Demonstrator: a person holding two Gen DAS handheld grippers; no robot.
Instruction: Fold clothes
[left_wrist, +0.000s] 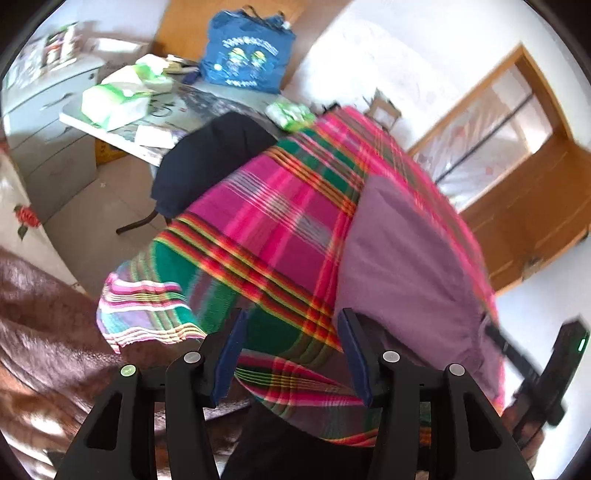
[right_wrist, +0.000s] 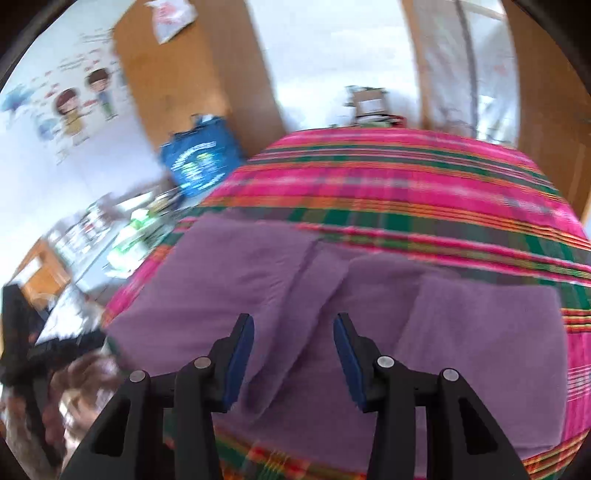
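The purple garment (right_wrist: 332, 314) lies on the plaid sheet (right_wrist: 406, 184), partly folded, panels overlapping. Both claws, left (left_wrist: 291, 354) and right (right_wrist: 293, 354), hang spread, holding nothing. Whether more folds remain I can't judge; any grip needs an edge.

I'm getting motion blur across both wrist views. The purple garment (right_wrist: 332, 295) is running off the bottom edge in the right view, and in the left one my right finger (left_wrist: 354, 354) is covering its near corner. The blue bag (right_wrist: 199, 162) is smearing, its print unreadable. The plaid cloth (left_wrist: 266, 221) is hiding whatever is lying under it.
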